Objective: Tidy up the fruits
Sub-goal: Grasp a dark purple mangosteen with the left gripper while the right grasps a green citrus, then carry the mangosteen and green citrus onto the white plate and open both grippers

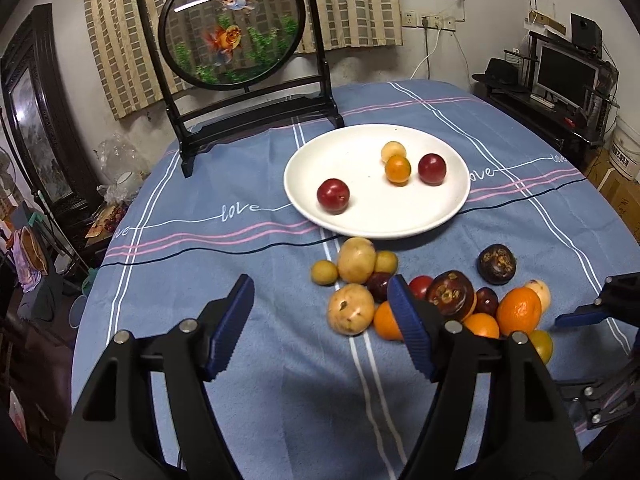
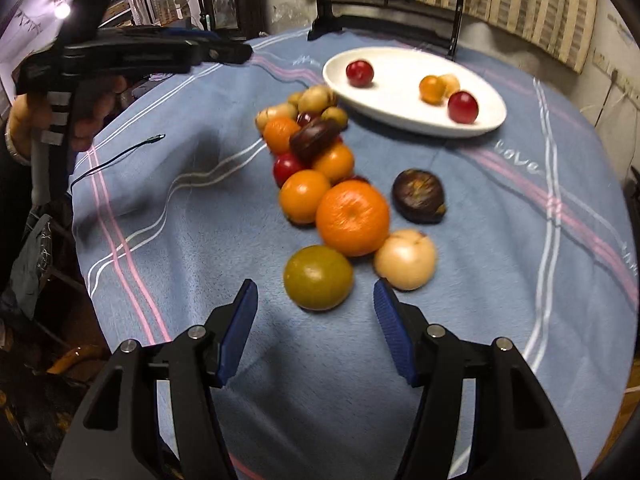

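Observation:
A white plate (image 1: 298, 200) (image 2: 400, 100) on the blue tablecloth holds two red plums (image 1: 333, 195), a small orange fruit (image 1: 398, 169) and a pale yellow one (image 1: 393, 151). In front of the plate lies a heap of loose fruit: oranges (image 2: 353, 218), tan round fruits (image 1: 351, 309), dark purple mangosteens (image 2: 419, 196) and red plums. My left gripper (image 1: 320, 286) is open at the heap's left side, nothing between its pads. My right gripper (image 2: 315, 285) is open just short of a green-yellow fruit (image 2: 318, 277), with a pale round fruit (image 2: 406, 259) beside its right finger.
A round goldfish screen on a dark stand (image 1: 232, 24) stands at the table's far side behind the plate. A thin black cable (image 2: 120, 156) lies on the cloth. A hand (image 2: 96, 112) holds the left gripper. The table edge curves close on both sides.

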Tool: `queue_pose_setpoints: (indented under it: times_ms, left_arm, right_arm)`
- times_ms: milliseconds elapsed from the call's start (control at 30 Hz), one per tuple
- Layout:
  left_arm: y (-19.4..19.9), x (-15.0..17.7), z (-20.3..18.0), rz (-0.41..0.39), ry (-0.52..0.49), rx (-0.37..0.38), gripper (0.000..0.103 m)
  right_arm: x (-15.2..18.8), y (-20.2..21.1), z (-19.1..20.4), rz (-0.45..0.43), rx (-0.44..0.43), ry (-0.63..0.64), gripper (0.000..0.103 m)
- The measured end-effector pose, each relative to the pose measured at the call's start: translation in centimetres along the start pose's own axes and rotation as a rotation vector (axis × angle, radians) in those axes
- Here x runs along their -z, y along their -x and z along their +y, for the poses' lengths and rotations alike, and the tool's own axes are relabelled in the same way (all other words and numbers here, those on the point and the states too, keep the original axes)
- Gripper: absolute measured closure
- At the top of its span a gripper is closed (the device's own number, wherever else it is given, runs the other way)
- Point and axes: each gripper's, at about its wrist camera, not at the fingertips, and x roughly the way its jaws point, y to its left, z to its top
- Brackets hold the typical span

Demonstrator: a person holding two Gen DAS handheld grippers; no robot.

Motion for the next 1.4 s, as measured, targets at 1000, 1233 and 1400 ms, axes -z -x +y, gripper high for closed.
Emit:
queue_pose_setpoints:
  times_ms: [1000, 1233, 1400]
  left_arm:
    - [-7.0, 0.4, -7.6, 0.128, -0.108, 0.238, 0.043]
    - [-5.0, 0.6, -8.4, 0.081, -0.175, 0.238, 0.064]
    - [-2.7, 0.2, -7.7, 0.025, -0.161, 0.209, 0.064]
  right_arm:
    - [1.8, 0.0, -3.6, -0.041, 0.011, -0.005, 0.062]
    - [1.8, 0.7, -3.6, -0.057, 0.021, -0.010, 0.062]
    - [1.9, 2.2, -3.1, -0.080, 0.034, -0.009, 0.062]
